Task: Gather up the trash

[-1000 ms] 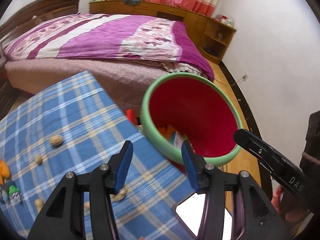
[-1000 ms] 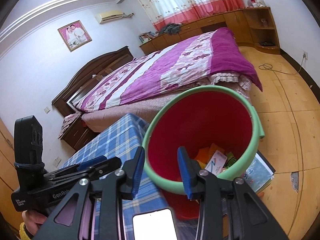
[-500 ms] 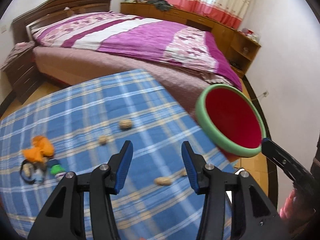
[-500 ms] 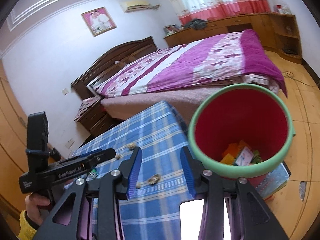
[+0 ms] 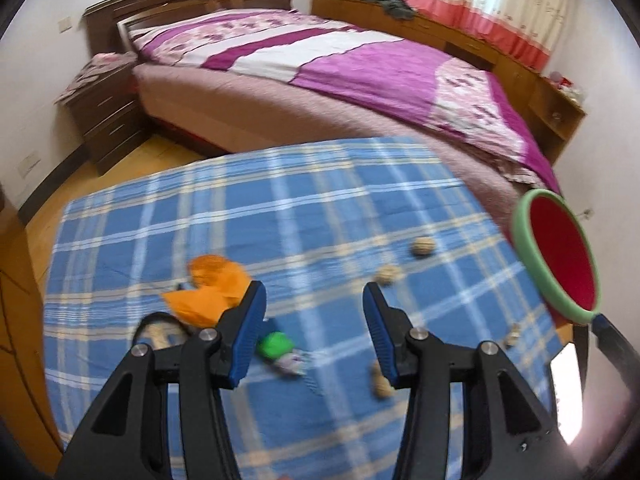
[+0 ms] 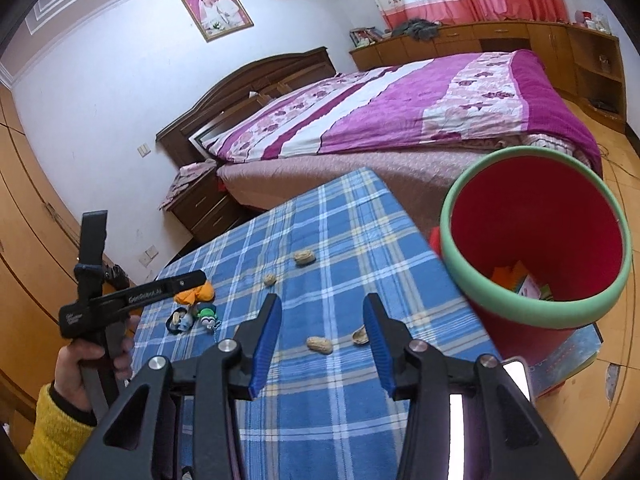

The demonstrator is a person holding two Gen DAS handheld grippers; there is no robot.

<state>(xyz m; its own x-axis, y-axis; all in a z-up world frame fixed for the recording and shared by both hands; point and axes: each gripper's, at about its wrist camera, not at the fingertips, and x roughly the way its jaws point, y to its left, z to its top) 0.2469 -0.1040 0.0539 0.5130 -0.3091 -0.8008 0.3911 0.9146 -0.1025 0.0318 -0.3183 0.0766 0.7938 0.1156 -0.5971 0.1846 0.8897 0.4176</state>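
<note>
A table under a blue plaid cloth (image 5: 320,200) carries several peanuts (image 5: 423,247), an orange peel (image 5: 212,284) and a small green toy (image 5: 276,346). My left gripper (image 5: 313,300) hovers open over the cloth, empty, with the peel just beyond its left finger. In the right wrist view it (image 6: 188,280) reaches in from the left above the peel (image 6: 196,294), held by a hand in a yellow sleeve. My right gripper (image 6: 322,308) is open and empty above a whole peanut (image 6: 320,345) and a broken shell (image 6: 360,336). A red bin with a green rim (image 6: 540,314) stands off the table's right edge with paper scraps inside.
A bed with a purple quilt (image 6: 400,112) lies behind the table. A dark bedside cabinet (image 6: 200,208) is at the left and wooden cupboards (image 6: 560,44) run along the far wall. A black ring-shaped item (image 6: 178,322) lies beside the toy (image 6: 207,314). Two more peanuts (image 6: 305,257) lie mid-cloth.
Both views swung left, from over the bin to over the table. The bin slid to the right edge of the left wrist view. The right jaws stand slightly wider.
</note>
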